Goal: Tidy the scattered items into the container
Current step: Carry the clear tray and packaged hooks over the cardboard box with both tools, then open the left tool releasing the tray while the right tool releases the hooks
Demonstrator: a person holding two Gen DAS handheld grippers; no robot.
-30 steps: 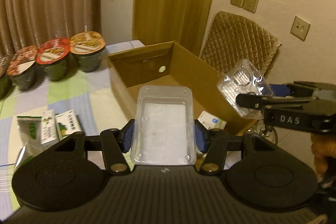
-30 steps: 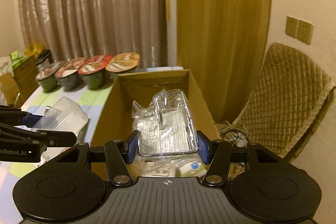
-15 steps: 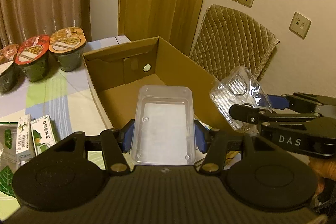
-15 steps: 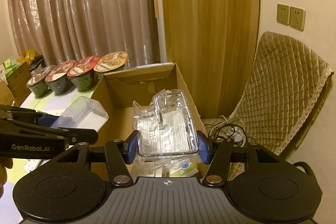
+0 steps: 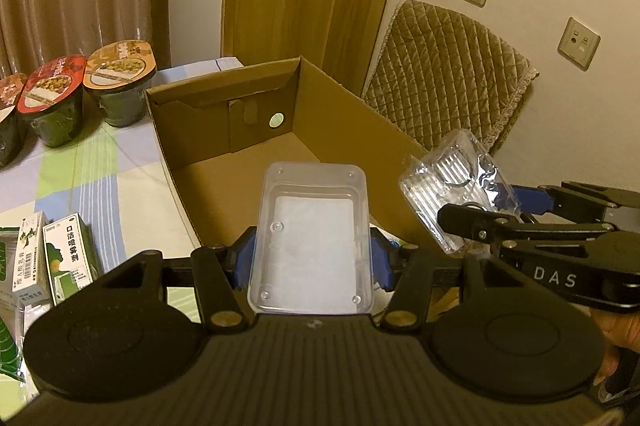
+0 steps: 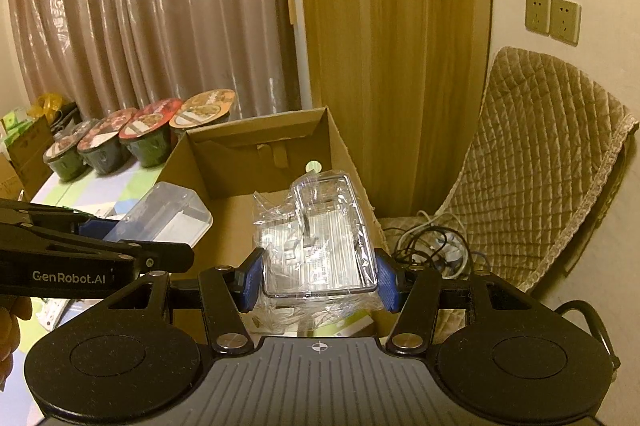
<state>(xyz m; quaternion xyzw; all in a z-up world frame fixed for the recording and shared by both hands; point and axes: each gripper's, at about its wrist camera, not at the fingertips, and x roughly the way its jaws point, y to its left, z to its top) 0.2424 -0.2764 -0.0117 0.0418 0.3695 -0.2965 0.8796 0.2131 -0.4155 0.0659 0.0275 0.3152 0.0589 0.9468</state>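
Note:
My left gripper (image 5: 310,262) is shut on a clear plastic box (image 5: 312,238) with a white base, held over the near end of the open cardboard box (image 5: 224,130). My right gripper (image 6: 318,282) is shut on a clear plastic-wrapped box (image 6: 320,242), held above the cardboard box's (image 6: 240,186) right wall. Each gripper appears in the other's view: the right gripper (image 5: 488,210) with its wrapped box (image 5: 452,194) at the right, the left gripper (image 6: 120,238) with its clear box (image 6: 164,214) at the left. A small white packet lies in the carton's near corner.
Several instant noodle cups (image 5: 116,82) stand on the checked tablecloth (image 5: 88,182) left of the carton. Small green-and-white cartons (image 5: 72,258) lie at the near left. A quilted chair (image 6: 540,162) and tangled cables (image 6: 432,242) sit right of the table. Curtains hang behind.
Both grippers have moved forward and rightward over the cardboard box, each still holding its clear box. The noodle cups have shifted left in the left wrist view.

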